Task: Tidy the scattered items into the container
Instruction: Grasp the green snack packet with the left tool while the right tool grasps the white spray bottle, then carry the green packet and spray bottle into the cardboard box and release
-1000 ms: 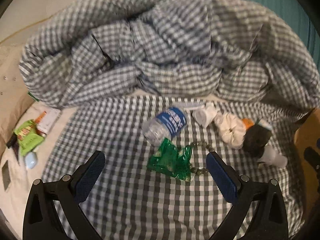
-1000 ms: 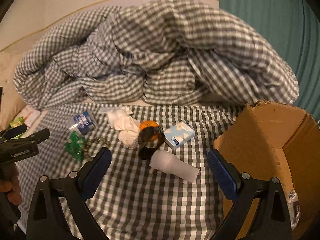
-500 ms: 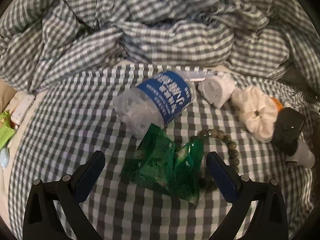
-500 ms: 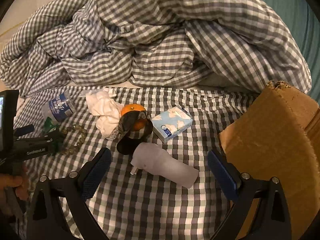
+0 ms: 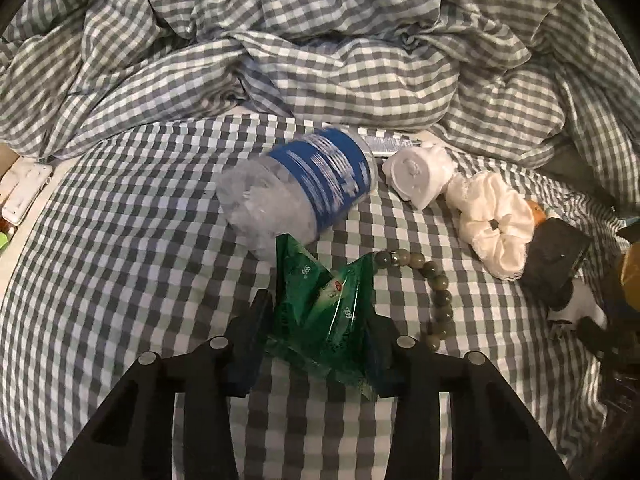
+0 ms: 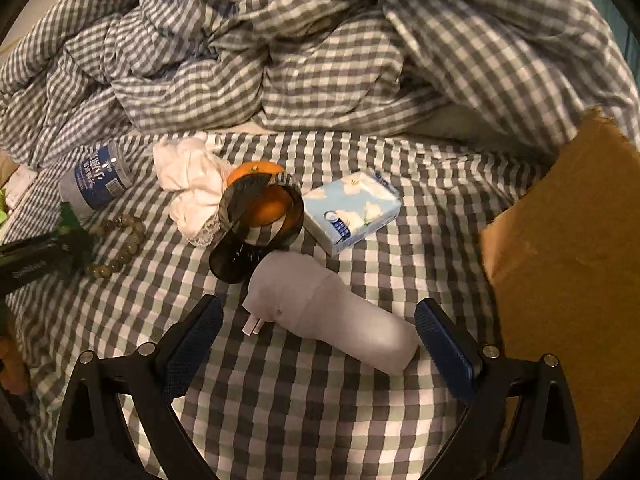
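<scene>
My left gripper (image 5: 320,340) is shut on a green foil packet (image 5: 320,312) lying on the checked bed sheet. Just beyond it lie a water bottle (image 5: 300,188), a green bead bracelet (image 5: 436,292), a white plug (image 5: 416,172) and a white scrunchie (image 5: 492,224). My right gripper (image 6: 318,344) is open, its fingers on either side of a pale grey plug-in device (image 6: 328,308). Beyond that are a dark round container (image 6: 256,228) with an orange (image 6: 256,172), and a tissue pack (image 6: 352,208). The cardboard box (image 6: 560,232) stands at the right.
A bunched checked duvet (image 6: 320,52) fills the back of the bed. Small items, among them a white object (image 5: 24,188), lie at the far left edge. The left gripper and the bottle (image 6: 96,180) show at the left of the right wrist view.
My left gripper moved forward and closed on the green packet. My right gripper moved in and down until its open fingers straddle the grey device.
</scene>
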### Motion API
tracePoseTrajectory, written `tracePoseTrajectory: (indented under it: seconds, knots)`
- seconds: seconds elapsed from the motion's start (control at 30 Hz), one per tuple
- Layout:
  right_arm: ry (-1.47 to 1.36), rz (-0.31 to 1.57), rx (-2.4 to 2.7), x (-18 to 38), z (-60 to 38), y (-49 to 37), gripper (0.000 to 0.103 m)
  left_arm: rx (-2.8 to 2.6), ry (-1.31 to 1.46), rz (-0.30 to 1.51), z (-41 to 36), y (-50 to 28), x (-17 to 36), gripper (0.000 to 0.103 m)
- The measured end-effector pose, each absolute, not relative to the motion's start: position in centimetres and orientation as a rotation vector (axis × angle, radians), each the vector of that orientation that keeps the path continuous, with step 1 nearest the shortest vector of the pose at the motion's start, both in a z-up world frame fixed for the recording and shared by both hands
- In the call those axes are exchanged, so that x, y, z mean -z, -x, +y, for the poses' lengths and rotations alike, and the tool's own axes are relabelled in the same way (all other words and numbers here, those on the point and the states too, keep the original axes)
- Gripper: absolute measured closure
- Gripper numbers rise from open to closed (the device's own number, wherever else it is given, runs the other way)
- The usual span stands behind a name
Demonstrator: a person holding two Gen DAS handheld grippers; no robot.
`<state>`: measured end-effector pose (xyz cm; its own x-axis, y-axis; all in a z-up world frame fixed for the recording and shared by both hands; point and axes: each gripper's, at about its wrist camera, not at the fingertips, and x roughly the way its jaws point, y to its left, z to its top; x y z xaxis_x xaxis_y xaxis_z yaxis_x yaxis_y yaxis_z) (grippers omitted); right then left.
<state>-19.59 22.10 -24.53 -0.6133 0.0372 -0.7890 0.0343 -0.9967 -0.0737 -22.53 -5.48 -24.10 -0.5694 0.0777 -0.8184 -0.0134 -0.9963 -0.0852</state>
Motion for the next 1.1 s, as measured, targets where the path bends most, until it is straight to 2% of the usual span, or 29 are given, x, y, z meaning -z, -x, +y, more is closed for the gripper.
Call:
tracePoseTrajectory:
  seconds: [0.3,0.77,0.8,0.87,0.93,1.0,1.1]
  knots:
    - [1.441,-0.3,-2.761,26.4,21.3,21.2,0.006,-2.787,1.373,-0.134,-7.0,21.1,21.9,0.062]
    - [1.658,-0.21,-2.902,25.3,18.5,17.5,0.008,-2.807,1.312,-0.143,-7.0,19.4,19.5,0.062]
    - [1.651,-0.211,-2.903,25.4,18.4,17.4,0.01,-2.81,1.303,-0.137,-6.9,19.2,19.2,0.062]
    - [1.641,-0.202,-2.88,25.6,18.8,17.6,0.022,-2.815,1.29,-0.129,-6.8,18.9,18.6,0.062]
    - [1.637,-0.16,-2.834,26.1,19.7,18.4,0.066,-2.818,1.281,-0.128,-6.9,18.6,18.2,0.062]
    - [1.683,-0.1,-2.803,26.8,20.5,19.2,0.071,-2.822,1.276,-0.12,-6.9,18.5,17.9,0.062]
    - [1.685,-0.112,-2.814,26.7,20.4,19.8,0.071,-2.828,1.268,-0.106,-7.0,18.3,17.6,0.062]
